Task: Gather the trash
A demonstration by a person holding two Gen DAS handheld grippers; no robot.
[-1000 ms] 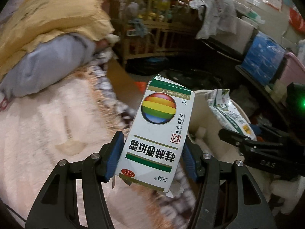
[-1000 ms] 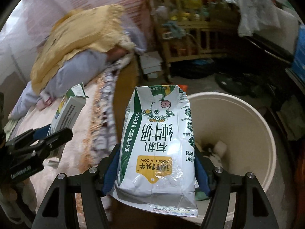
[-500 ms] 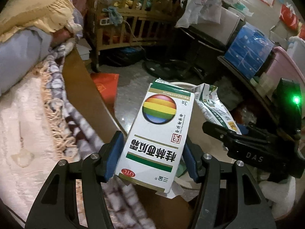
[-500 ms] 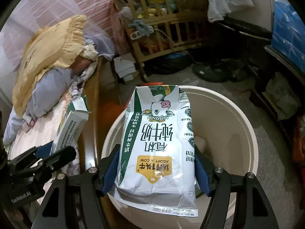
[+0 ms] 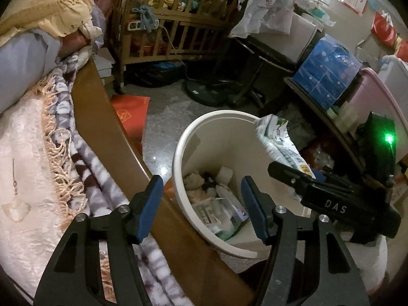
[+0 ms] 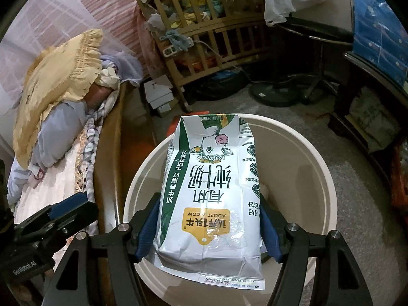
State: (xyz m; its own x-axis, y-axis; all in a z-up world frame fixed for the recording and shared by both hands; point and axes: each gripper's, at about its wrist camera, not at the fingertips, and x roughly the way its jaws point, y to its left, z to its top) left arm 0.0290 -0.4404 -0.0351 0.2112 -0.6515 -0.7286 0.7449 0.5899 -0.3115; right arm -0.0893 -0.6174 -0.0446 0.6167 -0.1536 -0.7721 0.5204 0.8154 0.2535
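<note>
Above the cream bin (image 6: 329, 191), a flattened white-and-green milk carton (image 6: 211, 196) sits clamped between the blue-padded fingers (image 6: 146, 232) of the right gripper (image 6: 210, 225), its cow print upside down to the camera and its far end reaching over the bin's far rim. The right wrist view hides nearly all of the bin's inside behind the carton. From the left wrist view the inside shows: crumpled tissues and small boxes (image 5: 219, 211) lie heaped at the bottom, among them a white box with green print. The left gripper (image 5: 201, 210) hangs over the bin's near edge, its jaws having just been opening and nothing between them, the fingers (image 5: 149, 207) standing apart. That same view catches the carton from the side, over the bin's right rim, held by the black right gripper with a green light glowing behind it. Beside the bin runs a brown wooden bed frame (image 5: 102, 127), with a fringed blanket (image 5: 33, 178) and a yellow pillow (image 6: 58, 76) on the bed. A wooden crib (image 5: 173, 28) stands across the grey floor (image 5: 165, 117).
</note>
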